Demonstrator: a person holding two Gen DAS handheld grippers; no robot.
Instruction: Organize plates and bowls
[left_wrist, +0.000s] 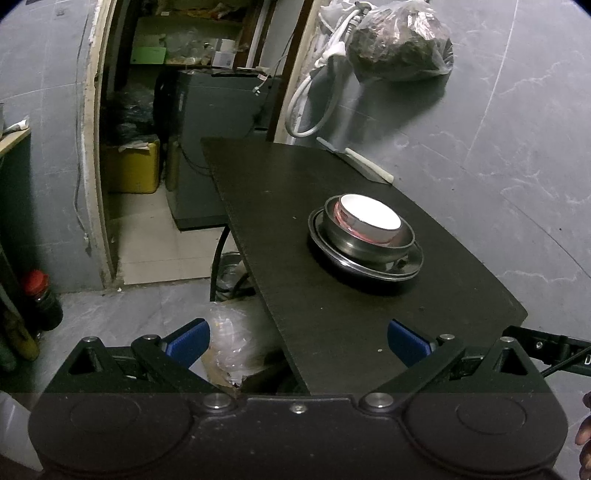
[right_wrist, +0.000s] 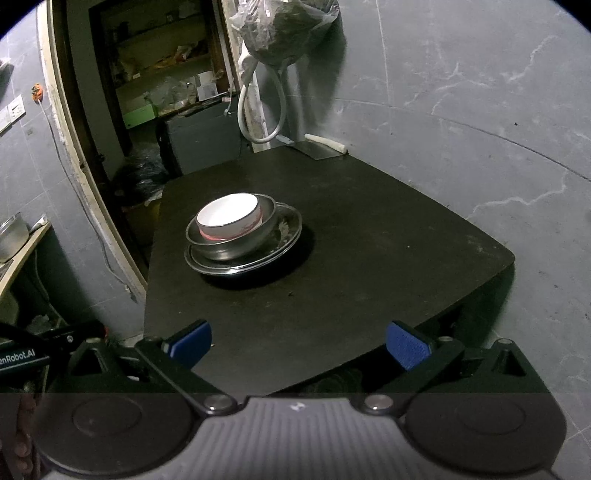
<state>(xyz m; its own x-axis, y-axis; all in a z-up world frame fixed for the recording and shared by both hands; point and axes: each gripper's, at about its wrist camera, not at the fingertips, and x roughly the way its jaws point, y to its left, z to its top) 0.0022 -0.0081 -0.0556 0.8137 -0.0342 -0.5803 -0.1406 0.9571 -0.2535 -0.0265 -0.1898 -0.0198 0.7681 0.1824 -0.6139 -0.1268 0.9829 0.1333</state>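
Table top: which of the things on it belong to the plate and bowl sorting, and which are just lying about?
Part of the job:
- white bowl, nested on top
- steel bowl under it
- steel plates at the bottom of the stack

Just lying about:
- knife with a white handle at the table's far edge
- plastic bag hanging on the wall
- white hose beside the doorway

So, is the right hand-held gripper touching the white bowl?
Apart. The right wrist view shows the right hand-held gripper open near the table's front edge, with bare table between it and the white bowl.
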